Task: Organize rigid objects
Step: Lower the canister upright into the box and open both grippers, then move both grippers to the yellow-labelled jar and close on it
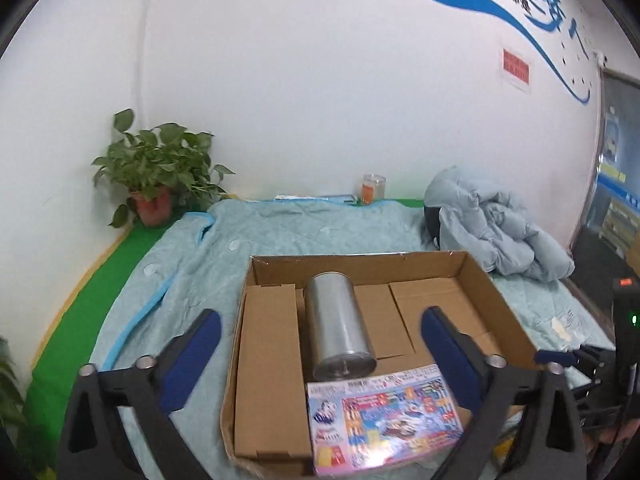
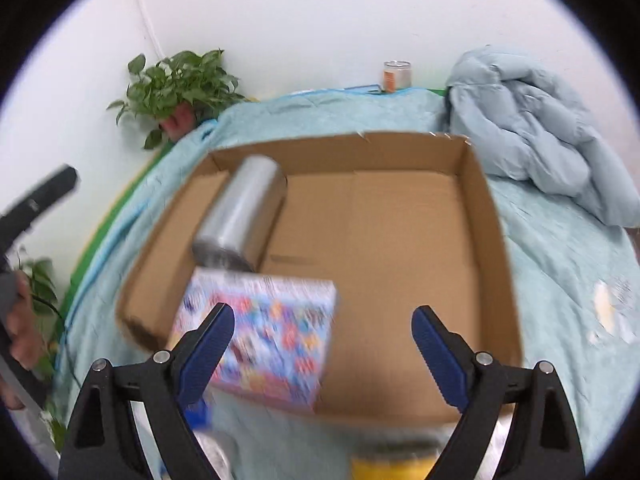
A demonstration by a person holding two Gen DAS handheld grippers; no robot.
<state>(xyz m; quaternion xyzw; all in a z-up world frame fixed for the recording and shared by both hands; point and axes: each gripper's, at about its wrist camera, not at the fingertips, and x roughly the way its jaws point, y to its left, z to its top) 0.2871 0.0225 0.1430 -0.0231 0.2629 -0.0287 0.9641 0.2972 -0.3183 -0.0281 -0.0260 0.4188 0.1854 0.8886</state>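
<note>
Both grippers, left (image 1: 320, 354) and right (image 2: 323, 338), have jaws spread; colourful box (image 2: 260, 330) (overhanging cardboard tray (image 2: 496, 248), lower centre) might slip out.

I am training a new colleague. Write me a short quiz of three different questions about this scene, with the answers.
1. True or false: the metal can stands upright in the cardboard box.
2. Which lies nearest the box's front edge? A) metal can B) colourful box C) brown carton
3. Fill in: both the left tool and the right tool are ____ and hold nothing.

Key: 1 false, it lies on its side; 2 B; 3 open.
</note>
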